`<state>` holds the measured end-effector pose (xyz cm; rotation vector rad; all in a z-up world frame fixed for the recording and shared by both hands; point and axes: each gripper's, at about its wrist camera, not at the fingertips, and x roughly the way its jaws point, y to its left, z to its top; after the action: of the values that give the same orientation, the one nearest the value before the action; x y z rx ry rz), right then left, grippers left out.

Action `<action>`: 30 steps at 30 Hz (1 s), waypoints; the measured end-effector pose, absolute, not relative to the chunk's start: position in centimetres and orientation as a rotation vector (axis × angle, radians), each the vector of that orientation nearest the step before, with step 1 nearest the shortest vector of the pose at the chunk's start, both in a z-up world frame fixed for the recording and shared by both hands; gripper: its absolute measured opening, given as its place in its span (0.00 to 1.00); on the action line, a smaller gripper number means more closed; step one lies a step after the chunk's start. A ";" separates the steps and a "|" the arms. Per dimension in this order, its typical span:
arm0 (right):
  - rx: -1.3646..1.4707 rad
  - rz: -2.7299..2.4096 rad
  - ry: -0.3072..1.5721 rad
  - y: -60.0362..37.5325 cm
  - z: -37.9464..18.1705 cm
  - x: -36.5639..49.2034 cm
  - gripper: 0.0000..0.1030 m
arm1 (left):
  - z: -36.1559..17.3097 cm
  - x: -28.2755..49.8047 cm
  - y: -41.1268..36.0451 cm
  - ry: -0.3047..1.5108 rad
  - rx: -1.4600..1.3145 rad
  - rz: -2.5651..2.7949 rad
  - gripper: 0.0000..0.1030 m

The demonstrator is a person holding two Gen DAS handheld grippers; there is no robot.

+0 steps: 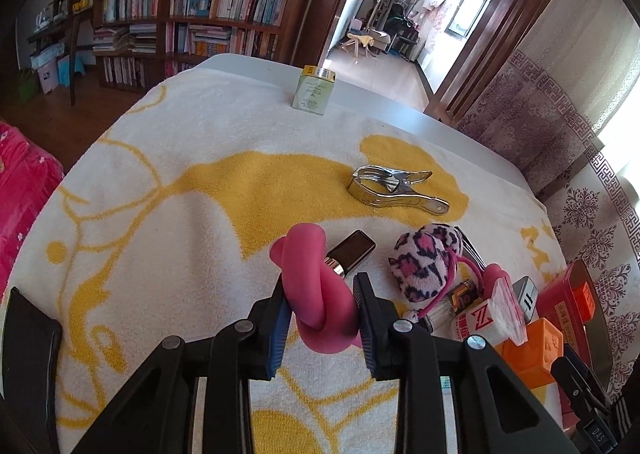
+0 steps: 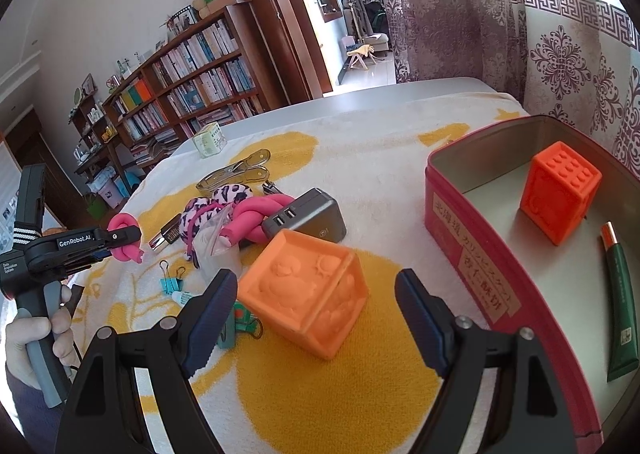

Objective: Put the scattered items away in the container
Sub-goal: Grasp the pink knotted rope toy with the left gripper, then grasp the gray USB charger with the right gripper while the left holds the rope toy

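While the left gripper clenched the pink knot for binning, the right gripper stood released. It straddled the orange block beside the tin.

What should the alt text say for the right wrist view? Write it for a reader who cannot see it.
The open right gripper hovers around an orange embossed block on a yellow-and-white towel. To the right, a red tin holds a darker orange block and a green tube; at left, the left gripper pinches a knotted pink rope.
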<state>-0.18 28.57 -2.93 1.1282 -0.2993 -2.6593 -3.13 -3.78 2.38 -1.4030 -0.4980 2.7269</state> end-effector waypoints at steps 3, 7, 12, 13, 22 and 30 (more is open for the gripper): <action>1.141 -2.658 -0.294 28.5 -3.2 -0.3 0.82 | 2.2 -3.2 -3.8 -0.501 -1.412 2.722 0.31; 1.140 -2.654 -0.309 28.6 -3.3 -0.3 0.82 | 2.0 -3.1 -3.8 -0.497 -1.420 2.712 0.31; 1.138 -2.655 -0.311 28.6 -3.3 -0.3 0.82 | 2.0 -3.0 -3.6 -0.492 -1.418 2.715 0.31; 1.134 -2.654 -0.316 28.6 -3.3 -0.3 0.82 | 2.0 -3.0 -3.5 -0.491 -1.420 2.715 0.31; 1.117 -2.650 -0.313 27.6 -3.5 -0.8 0.82 | 2.0 -2.8 -2.7 -0.467 -1.418 2.699 0.31; 1.101 -2.654 -0.323 28.1 -3.4 -0.8 0.82 | 2.0 -2.9 -3.3 -0.510 -1.419 2.693 0.31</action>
<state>-0.84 28.09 -3.43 1.1011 -0.3226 -2.6544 -2.88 -3.32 2.03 -1.4186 -0.5102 2.6931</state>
